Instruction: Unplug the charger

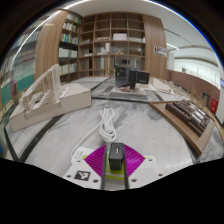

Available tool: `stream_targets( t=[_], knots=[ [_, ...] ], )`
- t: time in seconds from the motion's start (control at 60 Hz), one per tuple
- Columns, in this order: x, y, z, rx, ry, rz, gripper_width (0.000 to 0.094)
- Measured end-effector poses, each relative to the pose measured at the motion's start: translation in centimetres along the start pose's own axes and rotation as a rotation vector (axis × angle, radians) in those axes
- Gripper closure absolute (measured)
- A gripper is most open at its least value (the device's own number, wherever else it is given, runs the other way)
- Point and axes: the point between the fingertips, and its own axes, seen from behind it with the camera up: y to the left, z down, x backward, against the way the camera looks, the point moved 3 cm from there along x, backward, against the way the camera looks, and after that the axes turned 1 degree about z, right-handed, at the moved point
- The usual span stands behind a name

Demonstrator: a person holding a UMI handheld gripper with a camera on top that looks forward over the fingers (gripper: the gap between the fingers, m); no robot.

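A small black charger block (115,154) sits between my two magenta pads (96,159), with a pad pressed against each side. My gripper (115,160) is shut on it. A white cable (106,127) lies coiled on the marble table (140,130) just ahead of the fingers; I cannot see whether it joins the charger. No socket shows in view.
A white wire rack (45,100) stands on the table beyond the fingers to the left. A dark tray of items (192,115) lies to the right. A black machine (126,74) stands far ahead, with wooden bookshelves (110,40) behind it.
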Motion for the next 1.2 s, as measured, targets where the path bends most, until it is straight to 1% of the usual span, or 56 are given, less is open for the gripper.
stream_targets(
  t=[0.017, 0.033, 0.067, 0.117, 0.217, 0.333, 0.367, 0.4, 0.433, 0.467, 0.517, 0.567, 0.617, 0.683, 0.85, 0.967, 1.017, 1.133, 1.167, 1.2],
  knots=[
    [-0.1, -0.3, -0.3, -0.01, -0.023, 0.016, 0.0691],
    [-0.1, -0.7, -0.2, -0.014, -0.027, 0.039, 0.0783],
    [0.1, -0.9, -0.3, -0.041, -0.035, 0.034, 0.0799],
    [-0.3, -0.8, -0.3, -0.042, -0.057, 0.04, 0.0865],
    [-0.2, -0.8, -0.6, -0.036, -0.094, 0.038, 0.0887],
    [0.2, -0.9, -0.7, -0.058, -0.073, 0.023, 0.0888],
    [1.1, -0.8, -2.4, -0.072, -0.119, 0.006, 0.0888],
    [3.0, -0.7, -5.5, -0.083, -0.212, -0.016, 0.0888],
    [5.5, -1.6, -9.0, -0.093, -0.322, 0.011, 0.0889],
    [8.4, -2.7, -11.8, -0.083, -0.4, 0.047, 0.0889],
    [10.9, -3.8, -14.4, -0.053, -0.446, 0.063, 0.0889],
    [12.1, -4.6, -15.6, -0.068, -0.473, 0.056, 0.089],
    [13.0, -6.4, -15.9, -0.066, -0.443, 0.063, 0.089],
    [12.5, -8.5, -14.2, -0.058, -0.389, 0.09, 0.0889],
    [8.2, -12.0, -4.9, -0.053, -0.165, 0.113, 0.0886],
    [5.5, -13.1, 0.3, -0.077, -0.045, 0.1, 0.0882],
    [4.4, -13.7, 2.2, -0.059, 0.0, 0.115, 0.0841],
    [2.7, -14.4, 4.5, -0.051, 0.072, 0.122, 0.0796],
    [2.5, -14.5, 4.1, -0.051, 0.05, 0.117, 0.0779],
    [2.4, -14.7, 4.1, -0.053, 0.051, 0.122, 0.0764]
  ],
)
